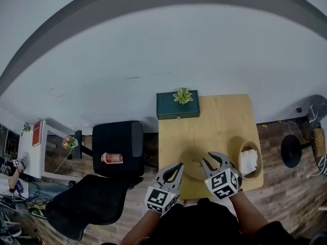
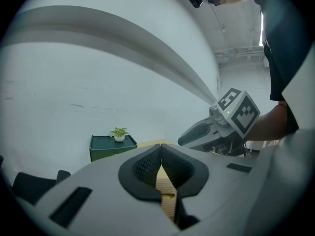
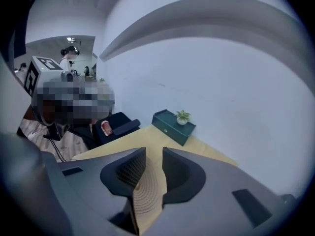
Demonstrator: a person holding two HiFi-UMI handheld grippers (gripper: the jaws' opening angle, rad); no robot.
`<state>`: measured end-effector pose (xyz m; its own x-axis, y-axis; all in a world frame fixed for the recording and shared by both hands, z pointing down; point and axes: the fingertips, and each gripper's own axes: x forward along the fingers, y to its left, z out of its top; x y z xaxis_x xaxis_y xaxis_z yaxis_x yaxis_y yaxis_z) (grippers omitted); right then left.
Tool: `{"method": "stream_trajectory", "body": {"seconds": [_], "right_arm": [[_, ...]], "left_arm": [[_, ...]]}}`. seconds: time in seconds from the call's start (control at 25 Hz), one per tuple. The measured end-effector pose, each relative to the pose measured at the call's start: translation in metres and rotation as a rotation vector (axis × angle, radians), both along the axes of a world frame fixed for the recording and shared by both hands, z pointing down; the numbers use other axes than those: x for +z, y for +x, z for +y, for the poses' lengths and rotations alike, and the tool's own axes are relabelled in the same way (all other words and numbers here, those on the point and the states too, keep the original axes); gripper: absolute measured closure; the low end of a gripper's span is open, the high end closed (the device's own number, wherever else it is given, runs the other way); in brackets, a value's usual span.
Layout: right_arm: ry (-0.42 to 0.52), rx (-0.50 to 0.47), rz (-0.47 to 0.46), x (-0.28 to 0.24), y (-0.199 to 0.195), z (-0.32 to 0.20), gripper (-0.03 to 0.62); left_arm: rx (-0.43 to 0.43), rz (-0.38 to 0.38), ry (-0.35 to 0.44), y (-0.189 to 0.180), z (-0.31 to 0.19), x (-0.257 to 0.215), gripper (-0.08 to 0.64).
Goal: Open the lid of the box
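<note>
Two grippers work on the round woven box (image 1: 194, 163), which sits at the near edge of the table (image 1: 225, 116), between them and touching both. The right gripper (image 1: 208, 160) has its jaws narrowed onto the ribbed woven lid (image 3: 147, 200), whose edge fills the gap between the pads. The left gripper (image 1: 176, 170) has its jaws almost together, pinching a thin strip of the box's woven rim (image 2: 167, 200). The step in hand appears to be lifting the lid free. It would go best if the left gripper holds the base steady at the table's edge while the right raises the lid straight up without squeezing the weave out of shape, keeping clear of the basket (image 1: 249, 160) at the right edge.
</note>
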<state>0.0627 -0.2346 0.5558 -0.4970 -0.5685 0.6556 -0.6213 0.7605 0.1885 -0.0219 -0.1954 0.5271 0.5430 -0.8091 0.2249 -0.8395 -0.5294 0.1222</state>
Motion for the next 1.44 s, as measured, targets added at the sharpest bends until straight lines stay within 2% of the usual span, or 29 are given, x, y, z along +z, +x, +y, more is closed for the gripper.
{"method": "stream_trajectory", "body": {"seconds": [0.16, 0.4, 0.76, 1.12, 1.28, 1.44], "right_arm": [[0.071, 0.092, -0.013, -0.008, 0.022, -0.004, 0.57], [0.139, 0.186, -0.023, -0.019, 0.046, 0.0, 0.572], [0.116, 0.236, -0.003, -0.008, 0.065, 0.01, 0.574], [0.136, 0.224, 0.021, -0.008, 0.072, 0.013, 0.574], [0.139, 0.204, 0.033, -0.01, 0.073, 0.015, 0.574], [0.138, 0.197, 0.043, -0.011, 0.076, 0.013, 0.574]], "left_arm": [[0.028, -0.005, 0.02, 0.012, -0.002, -0.009, 0.541], [0.107, -0.011, 0.04, 0.03, 0.007, -0.007, 0.541], [0.1, -0.016, 0.006, 0.036, 0.008, -0.001, 0.541], [0.103, -0.013, 0.014, 0.042, 0.008, -0.007, 0.541], [0.082, -0.021, 0.017, 0.041, 0.009, -0.004, 0.541], [0.1, -0.006, 0.012, 0.045, 0.011, 0.007, 0.541]]}}
